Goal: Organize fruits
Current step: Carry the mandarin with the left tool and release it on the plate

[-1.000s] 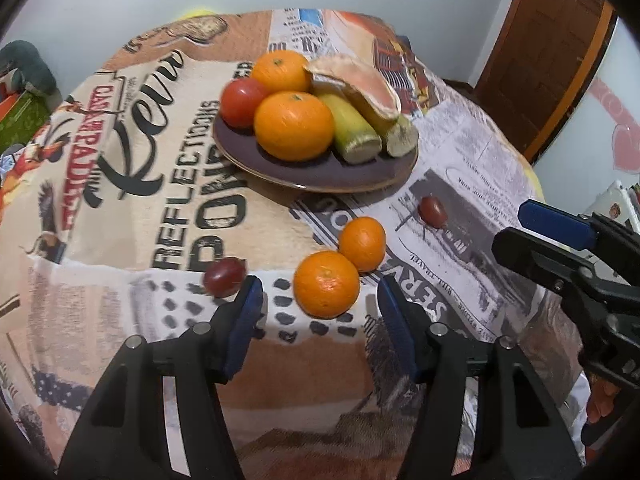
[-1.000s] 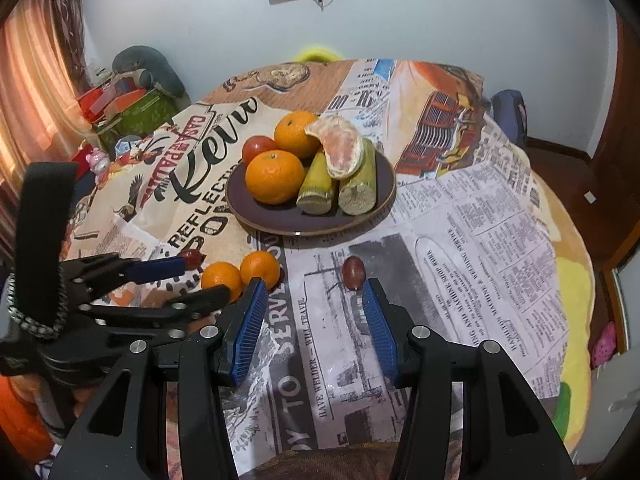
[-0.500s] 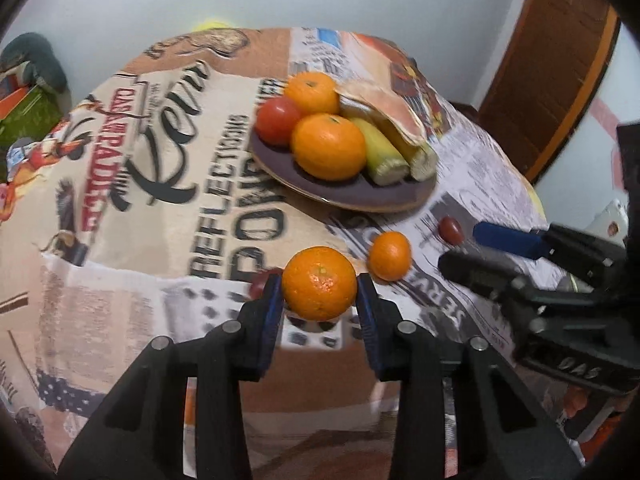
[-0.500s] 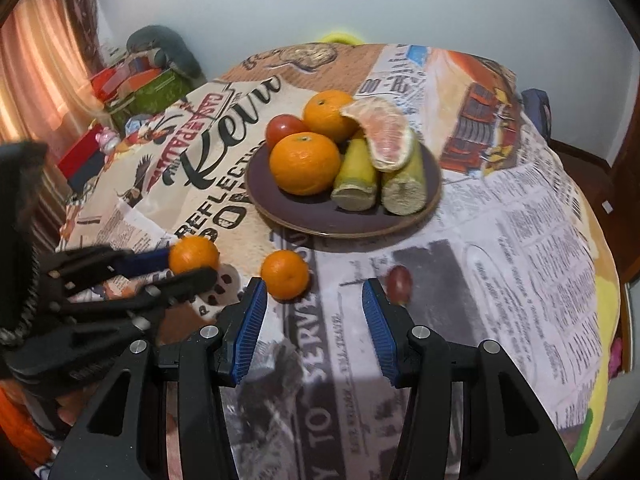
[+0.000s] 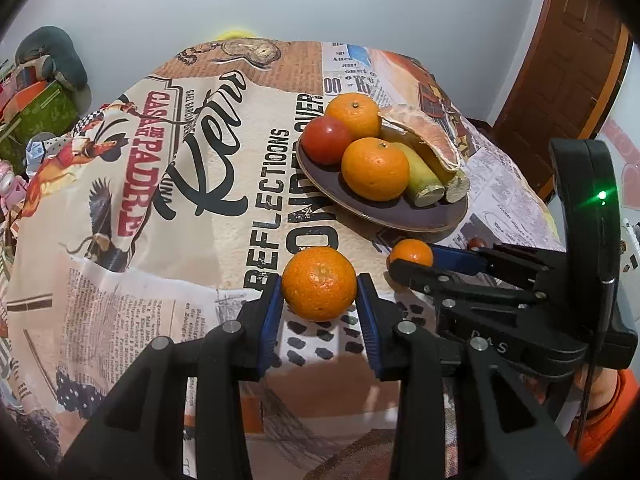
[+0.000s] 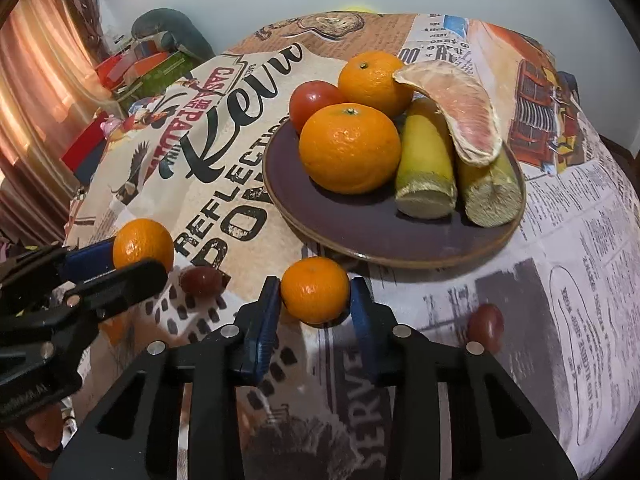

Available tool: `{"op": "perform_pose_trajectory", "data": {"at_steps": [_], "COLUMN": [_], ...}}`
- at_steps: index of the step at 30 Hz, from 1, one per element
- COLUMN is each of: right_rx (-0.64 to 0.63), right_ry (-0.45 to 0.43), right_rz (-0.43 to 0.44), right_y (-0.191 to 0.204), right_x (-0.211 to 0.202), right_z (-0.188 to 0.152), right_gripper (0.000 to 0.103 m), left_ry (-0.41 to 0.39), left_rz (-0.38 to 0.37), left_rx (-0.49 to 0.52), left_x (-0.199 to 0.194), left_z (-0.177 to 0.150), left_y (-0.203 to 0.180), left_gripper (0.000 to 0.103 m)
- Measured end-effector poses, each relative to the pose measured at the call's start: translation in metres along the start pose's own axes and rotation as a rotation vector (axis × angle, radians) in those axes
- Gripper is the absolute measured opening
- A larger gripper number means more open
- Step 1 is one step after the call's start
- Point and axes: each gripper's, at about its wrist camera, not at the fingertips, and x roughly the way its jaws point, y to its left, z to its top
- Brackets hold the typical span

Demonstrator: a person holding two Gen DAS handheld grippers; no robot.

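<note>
My left gripper (image 5: 319,304) is shut on an orange (image 5: 319,283) and holds it above the tablecloth; it also shows in the right wrist view (image 6: 143,245). My right gripper (image 6: 314,304) has its blue pads against a smaller orange (image 6: 315,290), which sits just in front of the plate; it also shows in the left wrist view (image 5: 410,253). The purple plate (image 6: 360,236) holds two oranges, a tomato (image 6: 314,101), two cut yellow-green pieces and a pomelo segment (image 6: 464,108).
Two small dark red fruits lie on the cloth: one (image 6: 201,281) between the grippers, one (image 6: 485,323) to the right of my right gripper. The round table (image 5: 140,200) has a printed cloth. Boxes and clutter (image 6: 136,64) stand beyond its left edge.
My left gripper closed on the near orange and lifted it. My right gripper moved forward and closed around the smaller orange beside the plate.
</note>
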Motion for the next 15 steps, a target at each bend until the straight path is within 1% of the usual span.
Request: {"op": "perform_pose_trajectory", "data": {"at_steps": [3, 4, 6, 15], "right_rx": [-0.037, -0.041, -0.03, 0.016], "right_ry": [-0.013, -0.021, -0.039, -0.147], "right_rz": [-0.036, -0.036, -0.034, -0.103], "right_y": [0.004, 0.004, -0.001, -0.035], "right_x": [-0.006, -0.011, -0.022, -0.062], "right_z": [-0.002, -0.003, -0.003, 0.01], "right_gripper": [0.032, 0.032, 0.032, 0.032], "left_ry": [0.003, 0.001, -0.004, -0.045], "left_rz": [0.003, 0.002, 0.0, -0.037], "left_rx": [0.004, 0.006, 0.011, 0.052], "left_x": [0.002, 0.002, 0.002, -0.001], "left_z": [0.002, 0.003, 0.006, 0.032], "left_y": [-0.001, -0.003, -0.006, -0.031], "left_gripper": [0.037, 0.037, 0.037, 0.037]}}
